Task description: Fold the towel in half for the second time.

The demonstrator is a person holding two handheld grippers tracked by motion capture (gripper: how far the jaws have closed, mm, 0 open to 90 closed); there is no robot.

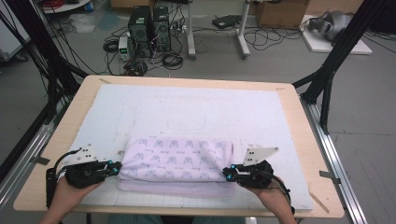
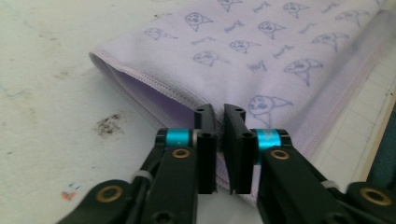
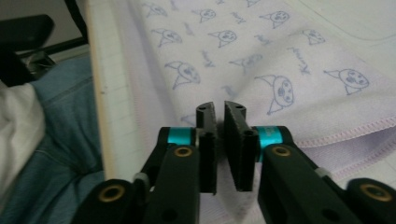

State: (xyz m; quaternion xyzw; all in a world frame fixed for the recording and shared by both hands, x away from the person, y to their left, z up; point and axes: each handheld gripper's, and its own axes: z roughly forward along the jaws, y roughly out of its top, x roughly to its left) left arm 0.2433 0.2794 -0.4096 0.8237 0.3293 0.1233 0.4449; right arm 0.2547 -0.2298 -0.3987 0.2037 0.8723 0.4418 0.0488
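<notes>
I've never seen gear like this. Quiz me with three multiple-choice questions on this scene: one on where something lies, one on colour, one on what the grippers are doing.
1. Where does the folded towel lie?
A. near edge of the white mat
B. far edge
C. on the floor

2. What colour is the towel?
A. green
B. pale lilac with printed faces
C. red

3. How are the left gripper and the right gripper set?
A. both wide open
B. one lying aside
C. each closed on a towel end

Answers: 1 A, it lies nearest the person. 2 B, gripper views show the print. 3 C, jaws pinch cloth.

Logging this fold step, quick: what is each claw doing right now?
Left claw: closed on the lilac towel edge.
Right claw: closed on the towel's other end.
</notes>
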